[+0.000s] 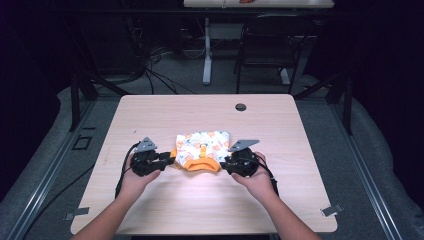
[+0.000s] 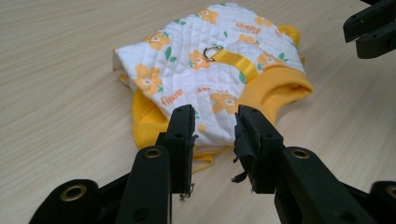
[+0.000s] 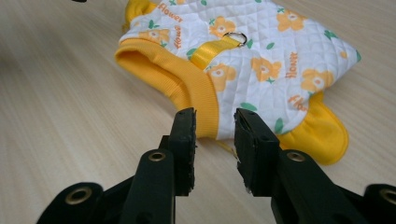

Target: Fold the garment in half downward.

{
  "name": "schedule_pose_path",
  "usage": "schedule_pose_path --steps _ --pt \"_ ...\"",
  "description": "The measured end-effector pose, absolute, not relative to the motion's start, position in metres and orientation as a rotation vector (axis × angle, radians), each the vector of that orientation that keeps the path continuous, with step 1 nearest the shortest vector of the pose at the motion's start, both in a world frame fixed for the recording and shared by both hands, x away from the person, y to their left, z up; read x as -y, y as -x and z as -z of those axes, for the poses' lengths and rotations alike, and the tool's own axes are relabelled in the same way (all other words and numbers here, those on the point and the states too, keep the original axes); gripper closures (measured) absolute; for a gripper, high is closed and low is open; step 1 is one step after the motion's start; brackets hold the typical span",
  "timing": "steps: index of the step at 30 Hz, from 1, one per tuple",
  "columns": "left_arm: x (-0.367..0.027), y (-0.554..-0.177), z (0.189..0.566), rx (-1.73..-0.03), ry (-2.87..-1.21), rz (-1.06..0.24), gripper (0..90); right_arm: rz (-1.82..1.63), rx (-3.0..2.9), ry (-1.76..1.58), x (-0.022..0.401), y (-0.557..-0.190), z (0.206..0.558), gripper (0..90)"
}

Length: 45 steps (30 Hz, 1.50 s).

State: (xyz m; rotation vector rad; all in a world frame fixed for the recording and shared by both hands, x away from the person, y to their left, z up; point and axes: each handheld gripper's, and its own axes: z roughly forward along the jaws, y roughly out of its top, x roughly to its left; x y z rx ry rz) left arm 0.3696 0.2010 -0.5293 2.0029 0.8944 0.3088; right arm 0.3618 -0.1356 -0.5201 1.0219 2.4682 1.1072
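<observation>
A small quilted white garment with orange flowers, yellow ribbed trim and a yellow strap with a metal ring lies folded on the wooden table. My left gripper sits at its left edge. In the left gripper view, that gripper has its jaws apart, and the garment lies just beyond the tips, untouched. My right gripper is at the garment's right edge. Its jaws also stand apart, short of the yellow collar. The right gripper also appears at the top right of the left gripper view.
A round cable hole sits near the table's far edge. Beyond the table stand a dark chair and a white table leg, with cables on the floor. Bare tabletop surrounds the garment.
</observation>
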Motion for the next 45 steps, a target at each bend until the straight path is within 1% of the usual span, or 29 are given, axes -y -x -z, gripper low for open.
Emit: schedule_pose_path --steps 3,6,7,8,10,17,25,29,35,40,45 --pt "-0.206 -0.360 0.530 -0.902 -1.979 -0.276 65.8 -1.130 -2.458 -1.050 0.143 -0.353 0.520 65.8" --pt "-0.210 -0.352 0.530 -0.906 -1.968 -0.273 65.1 -1.130 -2.455 -1.060 0.148 -0.347 0.521 64.8" --pt "-0.213 -0.347 0.531 -0.898 -1.971 -0.273 63.7 -1.114 -2.452 -1.055 0.152 -0.340 0.522 63.0" --pt "-0.213 -0.347 0.531 -0.898 -1.971 -0.273 62.9 -1.114 -2.452 -1.055 0.152 -0.340 0.522 63.0" --pt "-0.216 -0.340 0.534 -0.902 -1.976 -0.283 60.6 -1.106 -2.449 -1.062 0.155 -0.335 0.525 61.3" --pt "-0.224 -0.322 0.549 -0.888 -2.036 -0.317 58.6 -1.117 -2.439 -1.080 0.163 -0.326 0.535 55.9" --pt "-0.237 -0.325 0.556 -0.939 -1.997 -0.281 57.4 -1.031 -2.450 -1.023 0.160 -0.321 0.550 52.7" --pt "-0.242 -0.328 0.561 -0.959 -2.008 -0.300 56.8 -1.044 -2.449 -1.029 0.158 -0.320 0.554 52.7" --pt "-0.249 -0.332 0.571 -1.007 -2.008 -0.295 55.4 -1.063 -2.438 -1.006 0.155 -0.318 0.559 52.1" --pt "-0.249 -0.332 0.573 -1.027 -1.988 -0.266 54.7 -1.036 -2.448 -0.990 0.150 -0.316 0.564 51.1" --pt "-0.242 -0.330 0.575 -1.008 -2.006 -0.270 53.8 -1.046 -2.443 -0.993 0.148 -0.316 0.567 50.8"
